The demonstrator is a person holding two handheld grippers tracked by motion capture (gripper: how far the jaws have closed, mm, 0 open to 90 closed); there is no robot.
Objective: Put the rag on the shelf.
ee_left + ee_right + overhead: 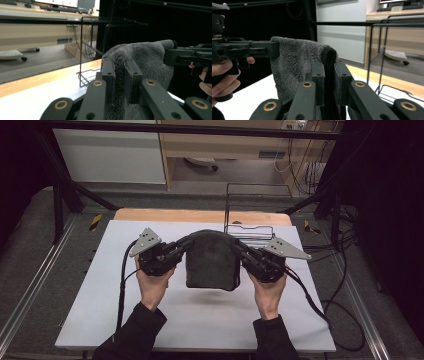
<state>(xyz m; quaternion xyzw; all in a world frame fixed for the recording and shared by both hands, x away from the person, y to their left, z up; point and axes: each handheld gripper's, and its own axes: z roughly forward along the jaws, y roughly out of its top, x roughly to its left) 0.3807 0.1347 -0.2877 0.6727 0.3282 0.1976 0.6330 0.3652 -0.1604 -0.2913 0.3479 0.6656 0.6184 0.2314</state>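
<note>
High view: You hold a dark grey terry towel (211, 260) lifted off the white table sheet (100, 290), hanging in front of the black wire rack (250, 227) that stands at the far edge. The left gripper (181, 246) pinches the towel's upper left corner and the right gripper (239, 247) pinches the upper right corner, so the top edge arches between them and the folded body hangs in a rounded rectangle below. Your left hand (152, 285) and right hand (268, 292) grip the handles on the near side of the towel.

Left gripper view: The left gripper (121, 72) has its black jaws pressed together on a thick fold of the towel (147, 60). The pile is looped, matte and plush. The wire rack (86, 50) stands just beyond the towel, thin and rigid.

Right gripper view: The right gripper (329, 72) has its jaws clamped on the towel's (294, 62) stitched hem, which bulges over the pads. The left gripper (275, 49) bites the far corner.

Handling, as a judgement: Expect the towel to be light, limp and non-slip. It sags wherever unsupported, so take hold at the hemmed corners, where the cloth is densest, and keep the top edge taut.
</note>
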